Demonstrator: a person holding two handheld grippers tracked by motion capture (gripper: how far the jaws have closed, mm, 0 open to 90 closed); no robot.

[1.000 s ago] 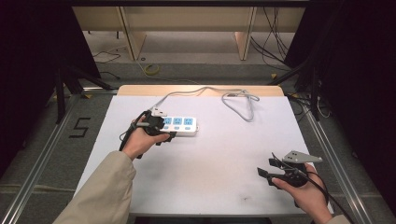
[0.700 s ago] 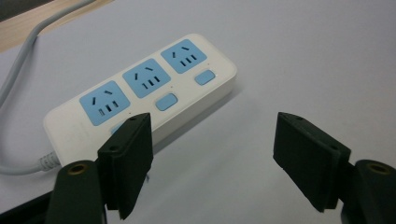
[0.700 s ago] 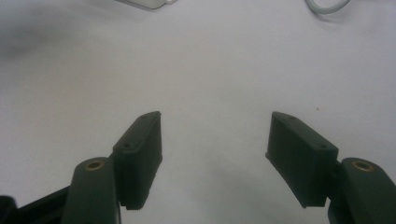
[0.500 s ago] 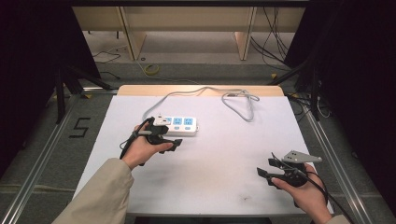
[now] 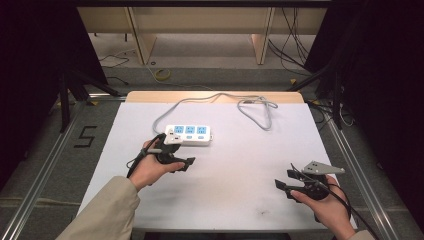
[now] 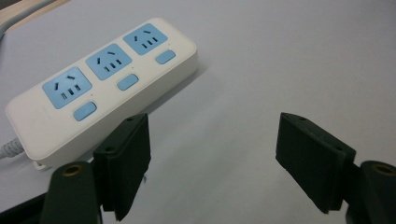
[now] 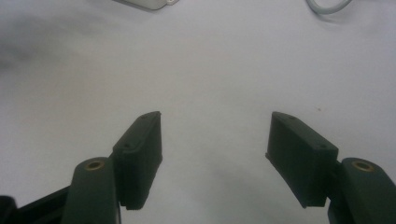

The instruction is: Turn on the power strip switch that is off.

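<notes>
High view, taken from above the person's side of a white table (image 5: pixel 225 200). Nearest the camera, the right gripper (image 5: pixel 286 181) rests low at the right edge, jaws spread wide with nothing between them. Further in, the left gripper (image 5: pixel 181 161) has drawn back toward the person from the power strip (image 5: pixel 189 135) it was against a second ago. Its jaws have just been opening and now stand wide and empty (the left gripper view shows bare table between the pads). That reads as a release: the strip has been let go and set in place. The power strip (image 6: pixel 100 84) lies flat near the table's middle, just beyond the left gripper. It is white, with three blue sockets, each with a blue switch. Its grey cable (image 5: pixel 250 107) loops away toward the far edge.
</notes>
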